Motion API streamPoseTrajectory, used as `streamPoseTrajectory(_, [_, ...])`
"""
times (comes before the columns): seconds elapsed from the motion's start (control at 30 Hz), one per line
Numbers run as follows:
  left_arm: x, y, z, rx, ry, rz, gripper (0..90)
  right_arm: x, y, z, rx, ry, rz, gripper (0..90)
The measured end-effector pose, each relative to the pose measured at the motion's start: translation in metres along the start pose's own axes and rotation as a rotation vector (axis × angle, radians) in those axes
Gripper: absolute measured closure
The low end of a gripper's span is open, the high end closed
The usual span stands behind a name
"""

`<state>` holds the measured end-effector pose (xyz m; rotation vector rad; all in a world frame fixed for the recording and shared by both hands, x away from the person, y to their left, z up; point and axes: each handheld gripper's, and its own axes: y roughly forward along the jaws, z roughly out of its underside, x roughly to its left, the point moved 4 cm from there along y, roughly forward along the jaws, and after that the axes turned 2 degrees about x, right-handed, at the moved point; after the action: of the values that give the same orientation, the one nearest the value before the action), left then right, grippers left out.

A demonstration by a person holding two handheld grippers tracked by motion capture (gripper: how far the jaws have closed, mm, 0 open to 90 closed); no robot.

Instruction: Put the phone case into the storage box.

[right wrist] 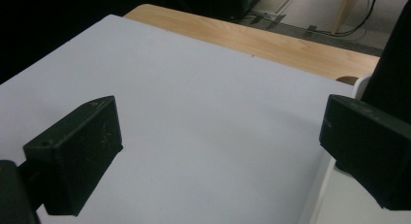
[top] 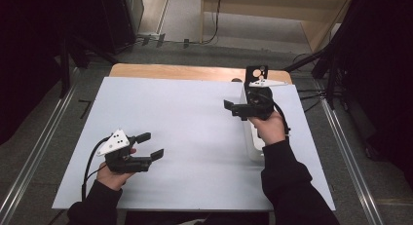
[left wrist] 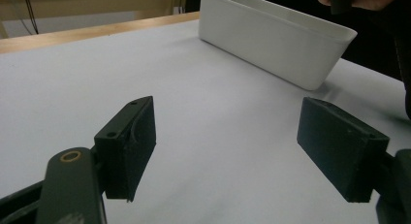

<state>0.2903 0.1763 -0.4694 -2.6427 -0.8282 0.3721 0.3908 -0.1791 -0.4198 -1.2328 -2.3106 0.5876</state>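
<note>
White bin's (left wrist: 271, 44) side wall in left gripper (left wrist: 228, 156) view; both grippers wide, empty.

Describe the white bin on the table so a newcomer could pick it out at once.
Start from the pale sheet covering the wooden table and go to its right-hand edge in the high view. There, under the right gripper, stands the white bin, a long narrow tub with rounded corners and an open top. It is the one raised container on the flat sheet.

A white sheet (top: 185, 137) covers most of the wooden table (top: 170, 71); cables (top: 214, 25) trail across the grey floor (top: 44, 152) beyond.
</note>
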Motion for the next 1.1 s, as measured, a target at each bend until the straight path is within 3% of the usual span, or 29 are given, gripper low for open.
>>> streamPoseTrajectory(0.47, [-0.001,0.0,0.0,0.001,-0.006,0.018,21.6,0.016,-0.002,0.019,0.022,-0.014,-0.053,0.4])
streamPoseTrajectory(0.5, [-0.001,0.0,0.0,0.001,-0.006,0.019,21.5,0.017,-0.002,0.02,0.022,-0.015,-0.057,1.3])
streamPoseTrajectory(0.57, [0.0,0.0,0.0,0.001,-0.005,0.019,21.5,0.02,-0.003,0.022,0.018,-0.025,-0.057,11.7])
streamPoseTrajectory(0.6, [0.0,0.0,0.0,0.001,-0.004,0.02,21.6,0.021,-0.003,0.023,0.019,-0.029,-0.06,11.7])
streamPoseTrajectory(1.1, [0.0,-0.001,-0.001,-0.009,-0.007,0.018,21.6,0.041,-0.007,0.043,-0.019,-0.072,-0.18,11.7])
